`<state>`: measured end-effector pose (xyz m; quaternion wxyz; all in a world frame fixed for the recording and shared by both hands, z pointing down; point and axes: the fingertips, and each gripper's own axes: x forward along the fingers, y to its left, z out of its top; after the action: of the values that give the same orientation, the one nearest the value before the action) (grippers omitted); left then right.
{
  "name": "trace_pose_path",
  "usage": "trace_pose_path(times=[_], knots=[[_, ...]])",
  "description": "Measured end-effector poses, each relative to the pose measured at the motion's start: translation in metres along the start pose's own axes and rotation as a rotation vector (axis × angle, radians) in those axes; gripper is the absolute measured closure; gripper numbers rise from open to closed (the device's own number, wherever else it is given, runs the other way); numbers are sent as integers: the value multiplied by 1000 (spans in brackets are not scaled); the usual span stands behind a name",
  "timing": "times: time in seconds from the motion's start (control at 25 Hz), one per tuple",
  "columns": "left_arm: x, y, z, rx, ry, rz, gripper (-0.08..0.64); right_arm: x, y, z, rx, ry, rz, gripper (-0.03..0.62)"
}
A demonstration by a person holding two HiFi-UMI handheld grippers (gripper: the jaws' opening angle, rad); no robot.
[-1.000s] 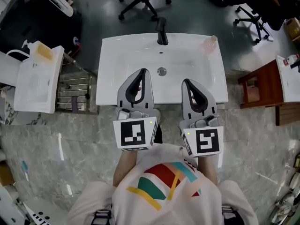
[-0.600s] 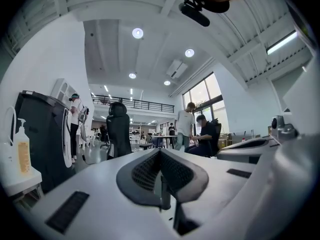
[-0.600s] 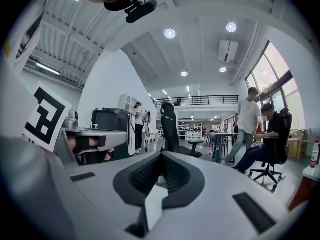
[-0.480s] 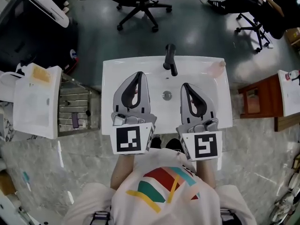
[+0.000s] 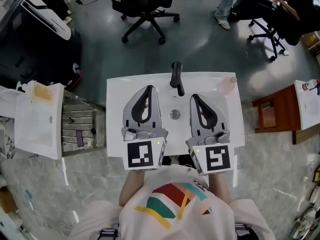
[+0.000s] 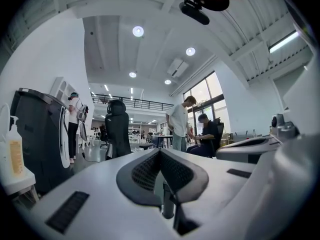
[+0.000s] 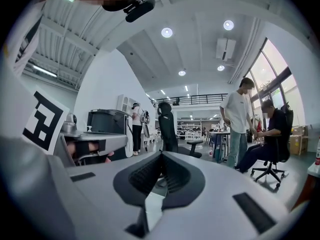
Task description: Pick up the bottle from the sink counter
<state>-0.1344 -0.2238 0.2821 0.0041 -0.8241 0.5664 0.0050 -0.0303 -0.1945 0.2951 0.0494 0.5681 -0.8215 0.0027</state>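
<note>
The bottle, pale pink and see-through, stands on the back right corner of the white sink counter, out by the far edge and untouched. It is well to the right of the black faucet, which rises at the middle of the back rim above the basin; the round drain lies in the basin just in front of the faucet.

Both grippers hover over the near half of the counter, one on each side of the drain, pointing away from the person. The right gripper is the closer of the two to the bottle, yet still well apart from it, with the bottle off ahead and to its right. Its jaws are pressed together with nothing between them, and its own view shows the ribbed pads meeting at the tip. The left gripper sits beside it, left of the faucet, and its jaws are likewise closed on nothing.

Beyond the counter, a black office chair stands on the dark floor behind the sink. A brown wooden table is off to the right of the counter. On the left, a metal rack stands beside the counter, and a white unit stands beside that
</note>
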Motion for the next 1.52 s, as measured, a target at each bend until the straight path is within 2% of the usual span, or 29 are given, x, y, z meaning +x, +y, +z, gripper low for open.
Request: trace_pose_path(times=[0.36,0.48,0.68,0.88,1.0,1.24,1.52], knots=[[4,-25,8,15,-23,16,541,-5,-6,12,51,-58,85,578],[7,-33,13,-5,-47,11,541,-5,-13,15,77,-71,83,578],[13,-44,16,-21,-53,-2,541,-2,-32,19,63,-76,47,574],[20,-49,14,-18,-46,-17,541,5,-56,19,68,-87,-1,409],[21,-50,4,4,-7,-26,541,7,-78,12,70,-68,-55,317],[34,-61,-5,19,13,-38,541,9,-130,-8,49,-10,-135,249],[50,-73,-24,28,68,-64,541,18,-184,-53,41,107,-233,242]])
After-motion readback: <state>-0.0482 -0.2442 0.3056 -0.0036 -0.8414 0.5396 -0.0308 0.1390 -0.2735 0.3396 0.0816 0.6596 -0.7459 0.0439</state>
